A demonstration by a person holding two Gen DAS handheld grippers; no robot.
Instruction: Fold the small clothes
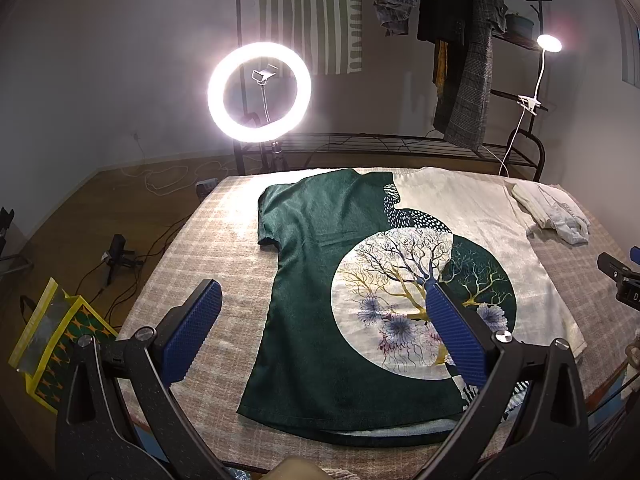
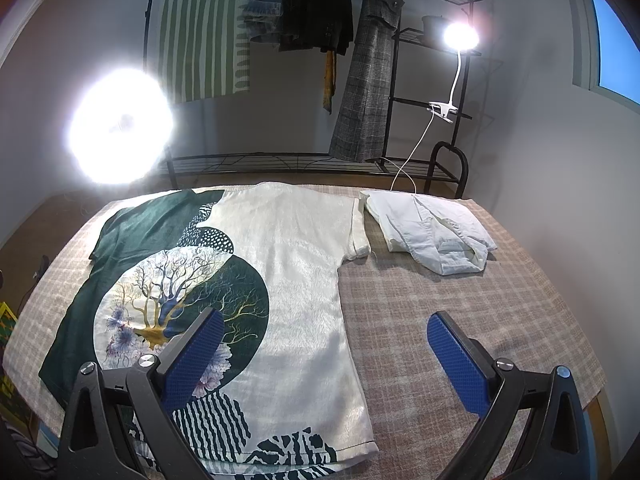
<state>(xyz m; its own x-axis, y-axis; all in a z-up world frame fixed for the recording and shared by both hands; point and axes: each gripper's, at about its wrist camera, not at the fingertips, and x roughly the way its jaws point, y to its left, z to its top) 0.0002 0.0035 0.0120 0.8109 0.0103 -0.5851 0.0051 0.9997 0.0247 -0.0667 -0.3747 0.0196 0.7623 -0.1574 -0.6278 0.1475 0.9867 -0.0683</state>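
Left wrist view shows the printed shirt (image 1: 360,280) spread flat at frame centre, ready for folding. The left gripper (image 1: 324,316) and right gripper (image 2: 326,344) hover apart-jawed, holding nothing; the white garment (image 2: 432,232) waits upper right.

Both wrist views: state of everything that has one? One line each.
Printed shirt: spread flat, unfolded, sleeves out.
White garment: crumpled heap at the far right of the table, apart from the shirt.
Left gripper: open, holding nothing.
Right gripper: open, holding nothing.
Ring light: on.
Clip lamp: on.
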